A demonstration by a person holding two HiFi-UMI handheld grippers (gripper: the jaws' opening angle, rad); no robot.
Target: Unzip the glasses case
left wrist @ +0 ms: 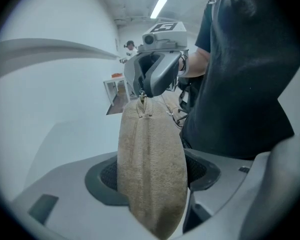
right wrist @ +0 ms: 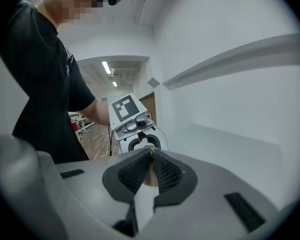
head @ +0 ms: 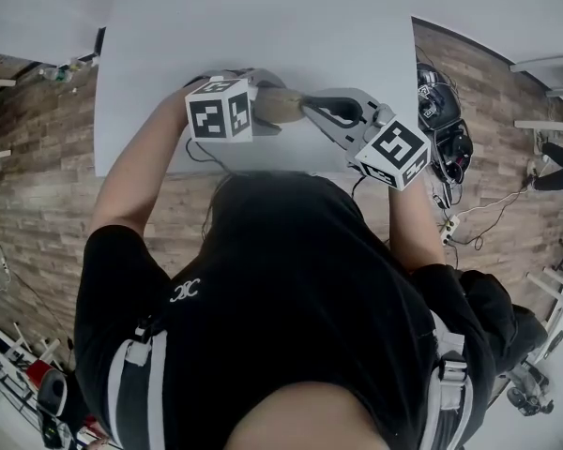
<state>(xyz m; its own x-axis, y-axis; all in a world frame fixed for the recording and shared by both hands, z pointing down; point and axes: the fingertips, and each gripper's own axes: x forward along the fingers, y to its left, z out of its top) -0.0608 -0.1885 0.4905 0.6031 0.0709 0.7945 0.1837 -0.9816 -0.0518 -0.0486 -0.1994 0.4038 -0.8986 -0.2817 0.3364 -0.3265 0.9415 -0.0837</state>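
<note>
A tan fabric glasses case (left wrist: 151, 159) is held off the white table, and my left gripper (left wrist: 152, 171) is shut on its near end, both dark pads pressing its sides. In the head view the case (head: 280, 105) spans the gap between the two grippers. The small metal zipper pull (left wrist: 142, 102) sits at the case's far tip, and my right gripper (left wrist: 143, 93) is pinched on it. In the right gripper view the right gripper (right wrist: 150, 153) has its ribbed pads together, with a sliver of tan case (right wrist: 149, 178) behind them and the left gripper (right wrist: 139, 140) beyond.
The white table (head: 263, 26) lies under and ahead of both grippers, its front edge close to the person's body. Wood floor surrounds it. Black gear and cables (head: 446, 134) lie on the floor at the right.
</note>
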